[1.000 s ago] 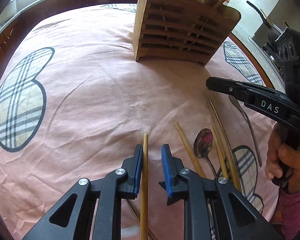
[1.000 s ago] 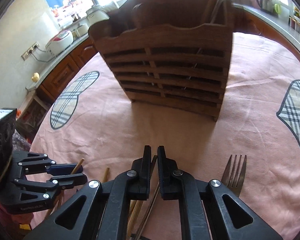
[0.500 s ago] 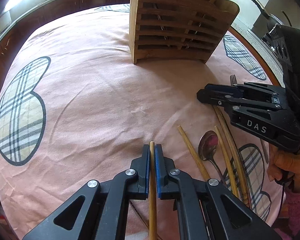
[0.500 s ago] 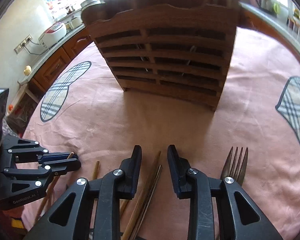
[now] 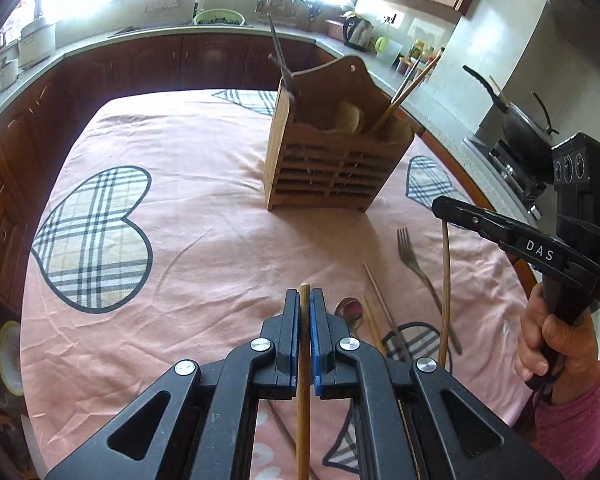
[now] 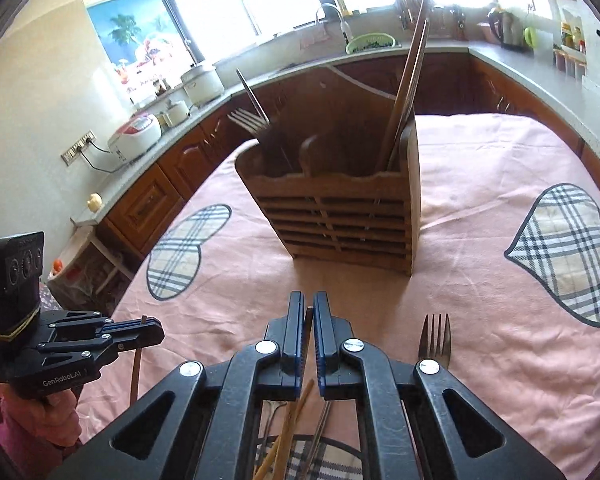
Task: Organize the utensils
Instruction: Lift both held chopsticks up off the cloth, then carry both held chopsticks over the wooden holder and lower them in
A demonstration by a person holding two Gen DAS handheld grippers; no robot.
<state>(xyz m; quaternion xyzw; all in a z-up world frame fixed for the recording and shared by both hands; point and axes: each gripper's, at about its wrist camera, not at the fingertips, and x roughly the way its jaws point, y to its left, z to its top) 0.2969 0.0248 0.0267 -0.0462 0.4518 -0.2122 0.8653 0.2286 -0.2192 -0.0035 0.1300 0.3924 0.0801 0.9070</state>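
Left wrist view: the left gripper is clamped on a single wooden chopstick, its tip poking just past the blue pads and the rest running back under the camera. Off to the right, the right gripper pinches the top end of a second chopstick, which hangs almost straight down with its lower end among the things lying on the pink cloth over the counter. In the right wrist view that gripper's jaws, which have just been closing, stand nearly together with the thin stick end between them. The wooden holder stands upright well ahead of both grippers, already carrying chopsticks in its right compartment and forks on the left. A fork, a spoon and a few loose chopsticks remain on the cloth between the grippers. My worry is the right-hand stick: held only at its very end, it may swing or pivot in the pads, and could catch the holder's rim instead of dropping in. The left stick is gripped near its tip too, so its long tail might drag across the spoon or snag the wrinkled cloth. Either stick striking the holder's front could tip it.
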